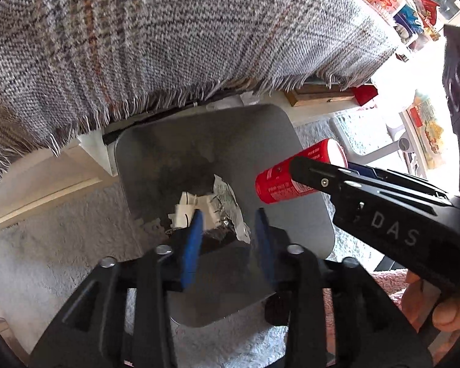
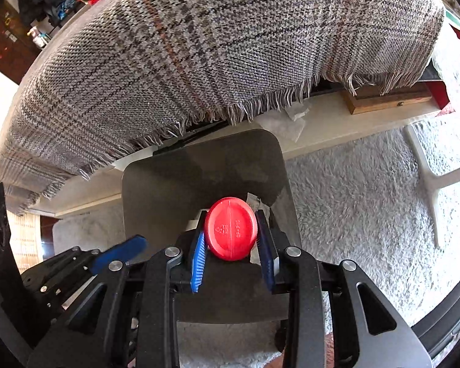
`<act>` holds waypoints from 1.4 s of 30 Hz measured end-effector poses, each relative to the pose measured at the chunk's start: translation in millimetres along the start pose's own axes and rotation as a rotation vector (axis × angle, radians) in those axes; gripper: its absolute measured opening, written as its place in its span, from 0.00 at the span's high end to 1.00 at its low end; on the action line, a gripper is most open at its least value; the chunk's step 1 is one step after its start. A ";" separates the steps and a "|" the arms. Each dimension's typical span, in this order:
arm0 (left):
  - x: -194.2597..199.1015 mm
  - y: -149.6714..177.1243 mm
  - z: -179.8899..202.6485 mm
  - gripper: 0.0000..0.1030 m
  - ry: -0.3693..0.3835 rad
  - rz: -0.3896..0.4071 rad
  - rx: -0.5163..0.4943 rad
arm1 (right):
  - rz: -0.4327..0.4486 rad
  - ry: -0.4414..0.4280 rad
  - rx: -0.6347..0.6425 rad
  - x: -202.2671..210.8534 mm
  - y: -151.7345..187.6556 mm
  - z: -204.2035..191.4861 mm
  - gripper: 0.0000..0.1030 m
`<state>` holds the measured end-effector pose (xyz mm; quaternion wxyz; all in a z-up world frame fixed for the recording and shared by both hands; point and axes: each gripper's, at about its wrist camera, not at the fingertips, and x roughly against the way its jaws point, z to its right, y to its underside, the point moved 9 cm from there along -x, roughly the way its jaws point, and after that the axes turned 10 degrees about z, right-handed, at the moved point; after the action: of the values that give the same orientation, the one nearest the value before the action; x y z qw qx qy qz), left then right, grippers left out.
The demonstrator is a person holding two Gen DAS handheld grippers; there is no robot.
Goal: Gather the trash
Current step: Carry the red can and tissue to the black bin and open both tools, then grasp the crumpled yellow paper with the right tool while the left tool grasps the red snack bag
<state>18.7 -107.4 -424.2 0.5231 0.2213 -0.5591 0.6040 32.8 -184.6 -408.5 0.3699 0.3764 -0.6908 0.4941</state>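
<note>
right tongs [image 2: 231, 245] pinching red bottle [image 2: 230, 228], long axis down into bin [image 2: 156, 190] | left tongs [image 1: 228, 230] spread, empty, above wrappers [image 1: 227, 211]

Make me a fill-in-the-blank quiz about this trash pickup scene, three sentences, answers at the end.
1. The right gripper is shut on a bottle whose colour is ____.
2. Both grippers hang over a grey ____, with wrappers already inside.
3. The left gripper has nothing between its pads, so it is ____.

Missing words: red; bin; open
</note>
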 end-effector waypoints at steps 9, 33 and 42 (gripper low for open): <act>15.6 -5.0 -9.0 0.20 -0.036 0.053 0.012 | 0.070 0.023 -0.058 14.0 -14.9 16.5 0.23; 155.6 -132.1 -43.0 0.08 -0.112 0.303 -0.007 | 0.336 0.017 0.070 134.0 -152.3 -17.4 0.04; 159.6 -237.0 -74.2 0.08 -0.178 0.399 0.037 | 0.417 0.105 0.049 109.0 -246.8 4.7 0.04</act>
<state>194.1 -19.6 -203.5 0.3377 0.1684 -0.6247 0.6837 202.4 -262.3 -213.5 0.2857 0.2079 -0.7215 0.5955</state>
